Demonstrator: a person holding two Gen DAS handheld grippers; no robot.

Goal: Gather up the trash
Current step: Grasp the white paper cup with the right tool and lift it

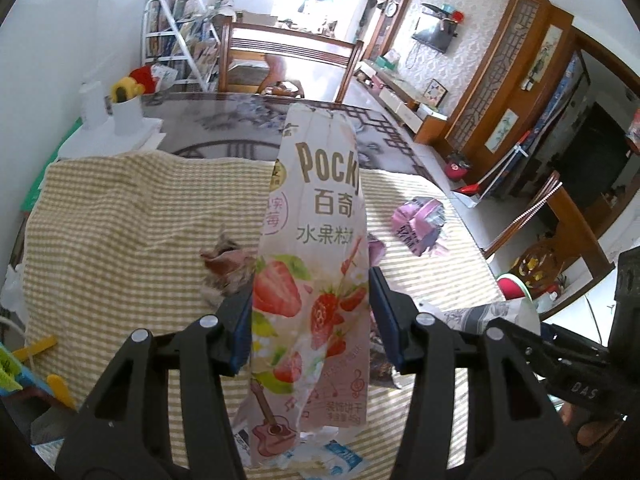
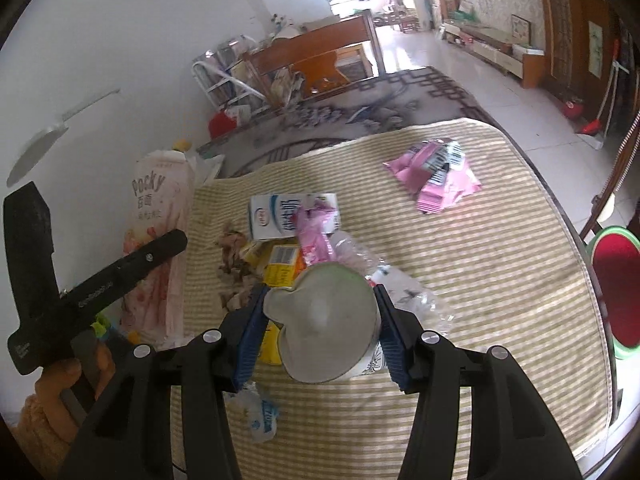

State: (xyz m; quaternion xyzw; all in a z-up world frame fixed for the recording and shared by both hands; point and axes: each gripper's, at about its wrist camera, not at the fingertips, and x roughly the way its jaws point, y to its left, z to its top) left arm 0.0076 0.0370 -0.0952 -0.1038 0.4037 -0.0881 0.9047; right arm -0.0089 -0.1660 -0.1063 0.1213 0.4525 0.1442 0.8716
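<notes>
The paper cup (image 2: pixel 326 322) sits squeezed between the blue pads of the right gripper (image 2: pixel 320 332), mouth facing the camera, above the litter on the striped surface (image 2: pixel 500 280); the left gripper (image 1: pixel 310 320) is clamped on the Pocky bag (image 1: pixel 316 248), which rises upright ahead of it. To do this well, I'd keep both grips gentle so the cup doesn't buckle, and carry it clear of the milk carton (image 2: pixel 276 216) and plastic bottle (image 2: pixel 384 276) just beyond.
</notes>
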